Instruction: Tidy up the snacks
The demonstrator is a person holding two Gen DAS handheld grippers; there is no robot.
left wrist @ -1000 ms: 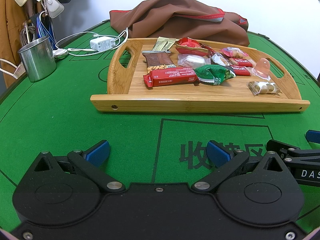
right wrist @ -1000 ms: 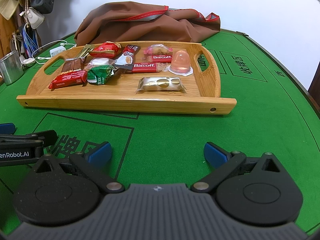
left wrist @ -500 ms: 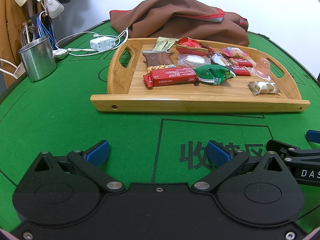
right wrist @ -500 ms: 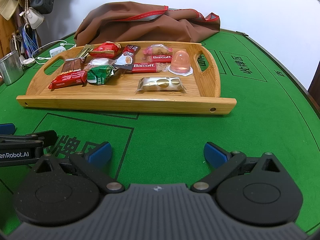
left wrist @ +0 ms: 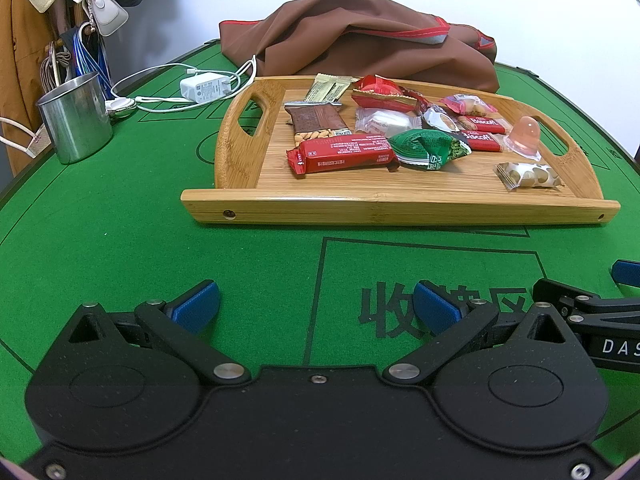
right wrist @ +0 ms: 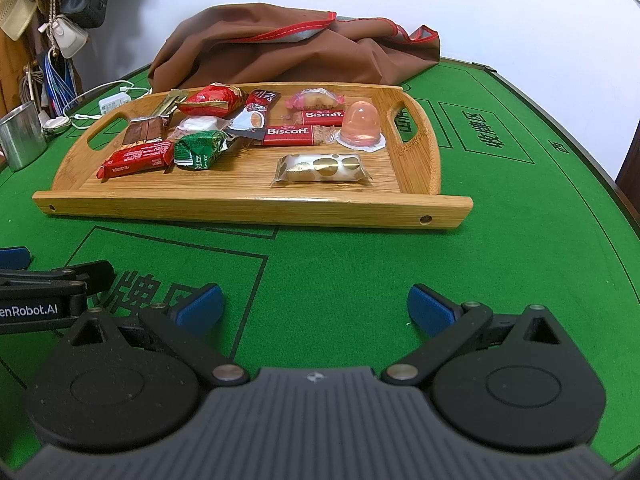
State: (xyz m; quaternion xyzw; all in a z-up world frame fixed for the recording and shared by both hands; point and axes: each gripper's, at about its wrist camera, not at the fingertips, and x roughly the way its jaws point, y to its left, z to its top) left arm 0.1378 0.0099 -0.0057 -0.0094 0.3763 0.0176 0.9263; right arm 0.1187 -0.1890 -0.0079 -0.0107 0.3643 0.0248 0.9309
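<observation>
Green felt covers the round counter (left wrist: 120,240), with a crumpled brown cloth bag (left wrist: 360,40) at its far edge against a white wall. Nearer the middle sits a rectangular bamboo tray with cut-out handles (right wrist: 256,204), and every snack in view lies inside it: a long red wrapped bar (left wrist: 344,154), a green foil packet (left wrist: 428,152), two red Biscoff biscuits (right wrist: 294,134), a gold-spotted white packet (right wrist: 320,166), a pink jelly cup (right wrist: 360,126) and several more. No snack lies loose on the felt, so gathering looks done; they lie unsorted, though, so this fits either a finished collection or a tray awaiting sorting. Left hand-held gripper (left wrist: 316,306) and right hand-held gripper (right wrist: 316,306) hover near the counter's front edge, jaws spread, holding nothing.
</observation>
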